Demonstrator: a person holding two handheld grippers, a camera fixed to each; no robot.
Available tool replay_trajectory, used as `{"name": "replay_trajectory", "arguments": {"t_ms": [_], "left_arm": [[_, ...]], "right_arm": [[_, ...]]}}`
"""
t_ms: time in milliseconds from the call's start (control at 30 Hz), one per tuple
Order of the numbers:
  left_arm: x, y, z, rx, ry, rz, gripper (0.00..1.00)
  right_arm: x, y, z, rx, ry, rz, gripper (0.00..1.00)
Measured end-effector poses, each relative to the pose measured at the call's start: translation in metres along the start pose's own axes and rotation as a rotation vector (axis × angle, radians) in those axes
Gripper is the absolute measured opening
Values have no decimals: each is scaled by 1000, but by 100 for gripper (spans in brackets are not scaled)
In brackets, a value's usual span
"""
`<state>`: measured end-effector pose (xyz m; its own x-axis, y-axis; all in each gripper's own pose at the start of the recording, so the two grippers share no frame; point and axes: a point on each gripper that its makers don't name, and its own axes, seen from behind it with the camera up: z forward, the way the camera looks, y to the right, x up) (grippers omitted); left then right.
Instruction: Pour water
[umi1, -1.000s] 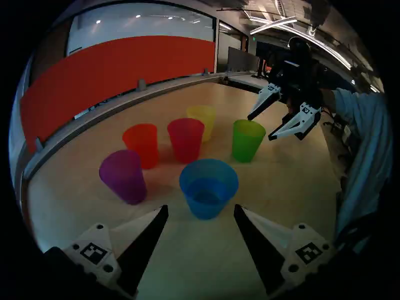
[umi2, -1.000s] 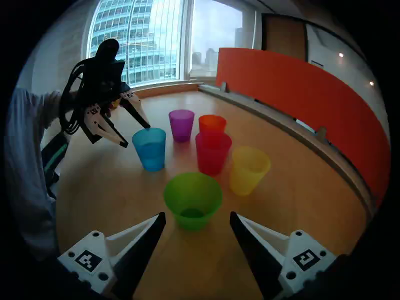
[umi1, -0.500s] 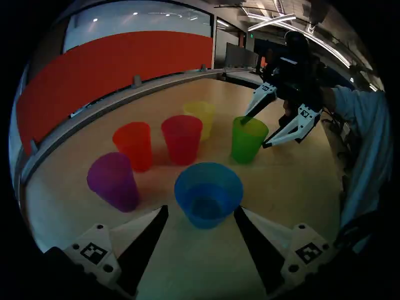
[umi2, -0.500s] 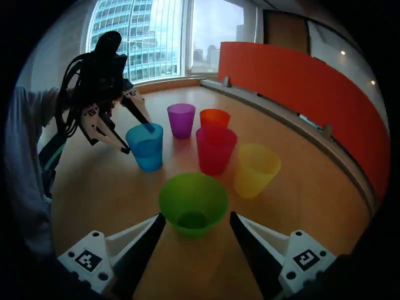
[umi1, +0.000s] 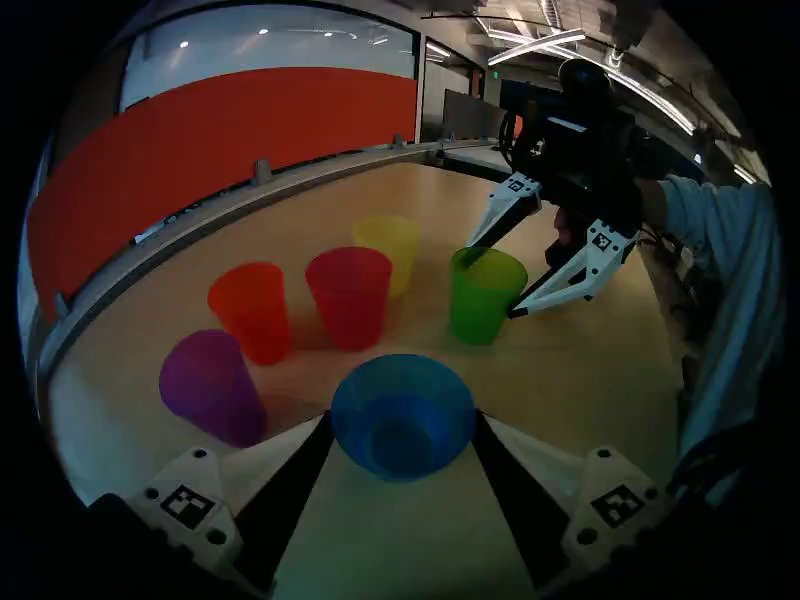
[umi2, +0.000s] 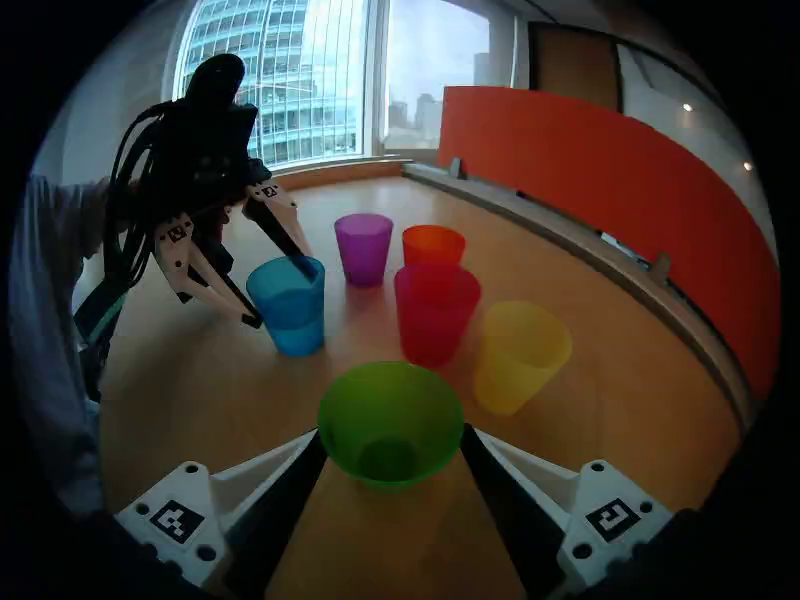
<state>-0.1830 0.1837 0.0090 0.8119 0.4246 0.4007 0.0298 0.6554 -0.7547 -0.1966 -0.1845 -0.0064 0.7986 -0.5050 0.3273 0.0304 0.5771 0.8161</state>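
As both grippers were advanced, the blue cup on the table was enclosed by the wide jaws of the left gripper, the green cup by those of the right gripper; neither was gripped yet.

Nothing readable anywhere in the scene.
I am finding no words, brands or numbers; black-and-white square code markers are sitting on the finger bases of the left tongs and the right tongs, carrying patterns, not lettering.

The blue cup and green cup look like smooth, translucent plastic; the table is pale wood, slightly glossy.
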Motion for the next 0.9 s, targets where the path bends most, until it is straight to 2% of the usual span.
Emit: {"name": "replay_trajectory", "arguments": {"t_ms": [300, 433, 800, 900], "left_arm": [[0, 1, 2, 4, -1, -1, 98], [0, -1, 3, 14, -6, -6, 87], [0, -1, 4, 18, -16, 0, 87], [0, -2, 4, 17, -17, -1, 87]], "right_arm": [[2, 2, 1, -1, 3, -4, 100], [2, 2, 1, -3, 6, -3, 100], [2, 2, 4, -7, 7, -1, 100], [3, 2, 5, -9, 11, 4, 95]]}}
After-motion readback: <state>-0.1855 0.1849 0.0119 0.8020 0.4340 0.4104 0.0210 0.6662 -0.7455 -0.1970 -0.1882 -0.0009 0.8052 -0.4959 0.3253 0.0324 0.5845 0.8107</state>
